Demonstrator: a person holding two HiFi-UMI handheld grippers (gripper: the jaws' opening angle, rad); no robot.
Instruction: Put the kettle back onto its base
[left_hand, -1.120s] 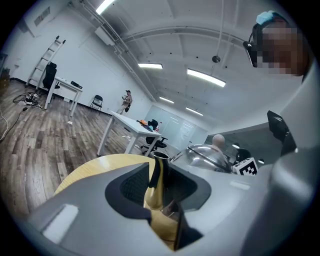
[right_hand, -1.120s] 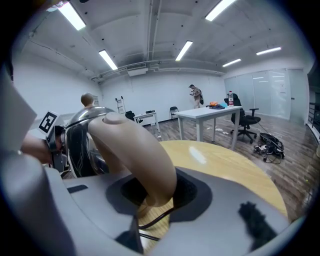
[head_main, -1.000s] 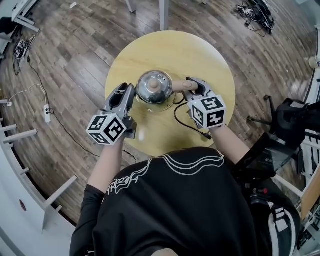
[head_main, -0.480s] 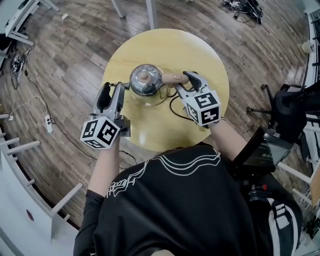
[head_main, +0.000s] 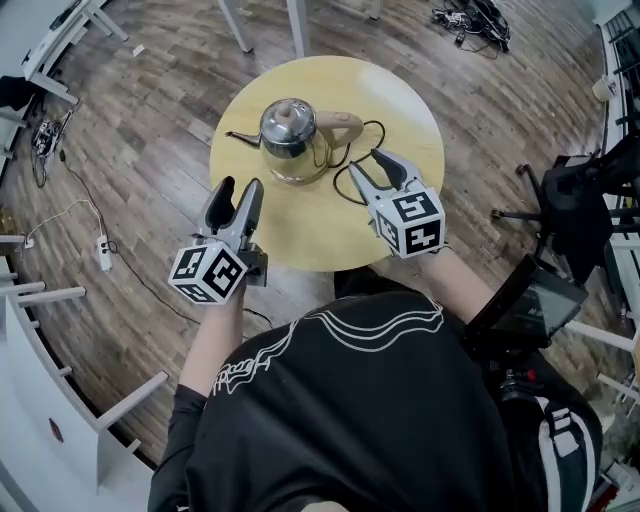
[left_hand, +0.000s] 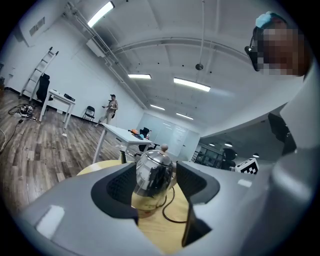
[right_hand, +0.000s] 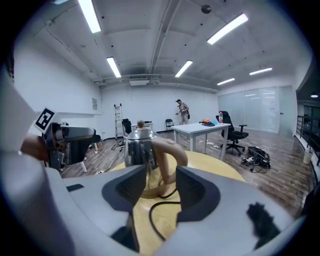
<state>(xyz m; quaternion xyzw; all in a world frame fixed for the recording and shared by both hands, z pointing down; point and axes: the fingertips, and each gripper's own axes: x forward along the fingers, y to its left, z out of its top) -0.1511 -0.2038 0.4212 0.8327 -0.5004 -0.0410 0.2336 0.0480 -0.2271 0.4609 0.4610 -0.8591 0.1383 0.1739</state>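
Observation:
A shiny steel kettle (head_main: 290, 135) with a tan handle (head_main: 338, 125) stands upright on its round base (head_main: 298, 176) on the yellow round table (head_main: 400, 110). Its black cord (head_main: 350, 188) loops on the tabletop to its right. My left gripper (head_main: 238, 188) hangs near the table's front-left edge, apart from the kettle, its jaws opening with nothing between them. My right gripper (head_main: 372, 162) is to the right of the kettle, jaws also opening and empty. In the left gripper view the kettle (left_hand: 152, 172) lies ahead beyond the gripper (left_hand: 156, 187). In the right gripper view the kettle (right_hand: 137, 147) and its handle (right_hand: 169, 150) lie ahead.
Wooden floor surrounds the table. A power strip (head_main: 103, 250) and cables lie on the floor at the left. A black chair (head_main: 580, 200) stands at the right. A white desk (right_hand: 202, 130) and a distant person (right_hand: 183, 111) are across the room.
Both grippers have let go of the kettle, opened and drawn back toward me. The kettle stays standing on its base.

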